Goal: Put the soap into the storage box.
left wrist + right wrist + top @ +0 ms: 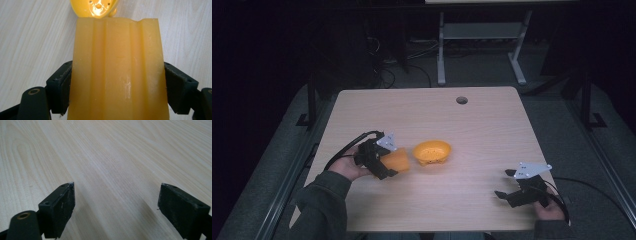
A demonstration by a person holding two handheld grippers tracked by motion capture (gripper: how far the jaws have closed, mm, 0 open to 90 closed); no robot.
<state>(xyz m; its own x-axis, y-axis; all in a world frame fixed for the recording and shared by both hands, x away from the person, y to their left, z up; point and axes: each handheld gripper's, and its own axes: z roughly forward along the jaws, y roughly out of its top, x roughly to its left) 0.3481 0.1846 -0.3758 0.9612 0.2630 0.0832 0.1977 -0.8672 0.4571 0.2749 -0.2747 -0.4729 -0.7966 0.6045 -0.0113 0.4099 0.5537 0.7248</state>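
While the orange ridged block (pixel 117 72) sits clamped between the two black jaws of the left gripper (pixel 382 161), it takes up the centre of the left gripper view, its grooved face running up the frame from the bottom edge. Just past its far edge, at the top centre of that view, lies a yellow bowl (pixel 93 7) with small holes in its base. From the high view the block (pixel 398 160) is left of centre in the frame, just beside the bowl (pixel 432 151), which rests tilted on the wooden table (pixel 482 130). A hand (pixel 347 167) and dark sleeve (pixel 322 200) come in from the lower left. At the lower right of the frame the right gripper (pixel 512 187) is low over the table, well apart from the bowl; in its own view its jaws stand wide apart over bare wood (pixel 112 157). A round hole (pixel 462 100) marks the table's far side.
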